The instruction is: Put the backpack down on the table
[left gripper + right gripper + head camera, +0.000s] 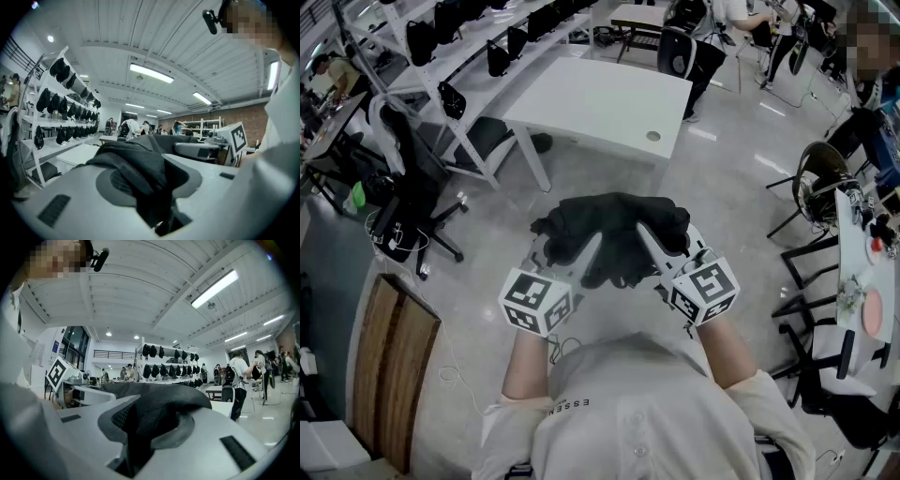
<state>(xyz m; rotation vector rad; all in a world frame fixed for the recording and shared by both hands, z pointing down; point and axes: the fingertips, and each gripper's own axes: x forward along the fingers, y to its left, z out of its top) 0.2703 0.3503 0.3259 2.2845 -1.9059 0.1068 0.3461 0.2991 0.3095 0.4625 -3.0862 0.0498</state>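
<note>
Short of table (600,103), left gripper (589,247) and right gripper (648,240) each pinch backpack (614,225) cloth; shallow bite could slip, dropping it.

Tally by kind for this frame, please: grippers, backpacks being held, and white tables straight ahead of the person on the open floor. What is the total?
Backpack, held: 1
Grippers: 2, left gripper and right gripper, both shut on the backpack
Table, straight ahead: 1
Total: 4
</note>
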